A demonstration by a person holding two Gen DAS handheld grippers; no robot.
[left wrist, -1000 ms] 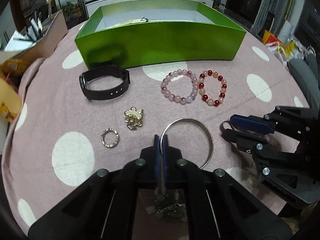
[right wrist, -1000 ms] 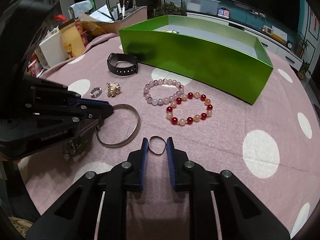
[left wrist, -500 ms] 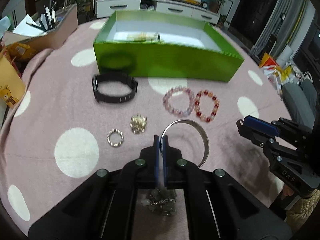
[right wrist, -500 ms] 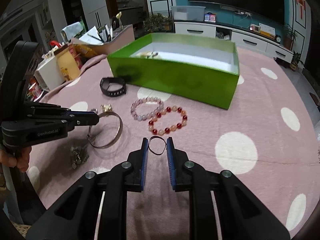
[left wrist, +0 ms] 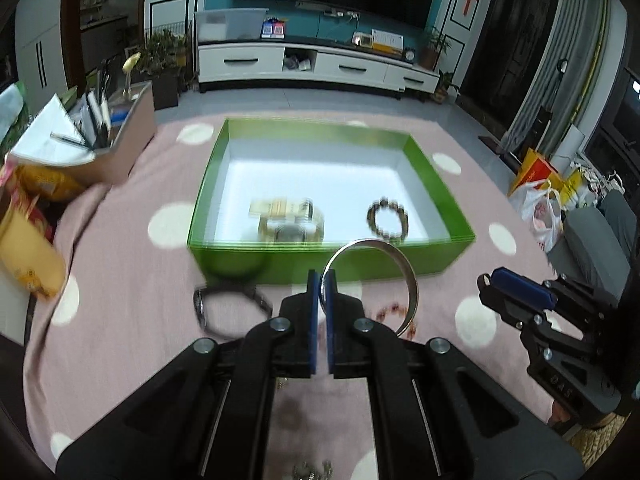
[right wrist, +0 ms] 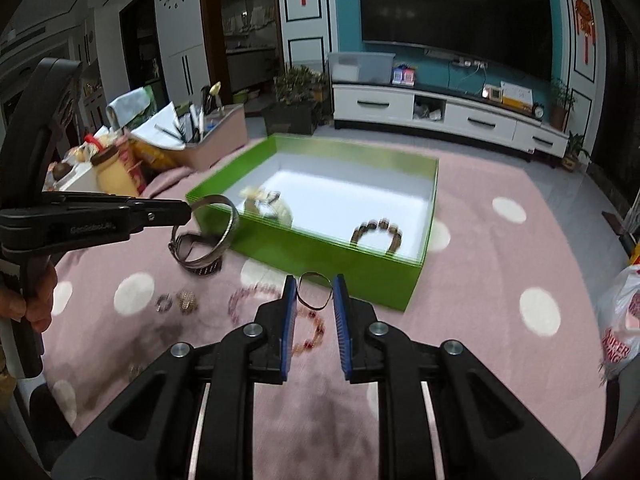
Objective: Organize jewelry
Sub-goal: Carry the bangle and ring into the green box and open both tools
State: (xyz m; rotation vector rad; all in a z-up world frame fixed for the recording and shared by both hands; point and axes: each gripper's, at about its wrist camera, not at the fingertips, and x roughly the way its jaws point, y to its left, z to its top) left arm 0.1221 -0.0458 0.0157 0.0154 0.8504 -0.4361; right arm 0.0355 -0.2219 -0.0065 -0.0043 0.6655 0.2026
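Left gripper: jaws almost fully closed, blue pads clamped on the rim of the silver bangle; seen from the right wrist view at, raised above the cloth.
Silver bangle: held clear of the table, its hoop hanging in front of the near wall of the green box; in the right wrist view it hangs beside the box's left corner, over the black watch.
Right gripper: jaws partly open, a thin dark ring spanning the gap, its sides against both pads; gripper also visible at the right edge of the left wrist view.
Green box: open, white floor, resting on the pink polka-dot tablecloth.
Box contents: gold watch at the near left, blurred; dark beaded bracelet at the near right.
Black watch: on the cloth just before the box, left of the left gripper; blurred.
Beaded bracelets: a pale purple one and a red-orange one lie on the cloth, partly hidden by the right gripper.
Small pieces: a sparkly ring and a gold brooch side by side on the cloth.
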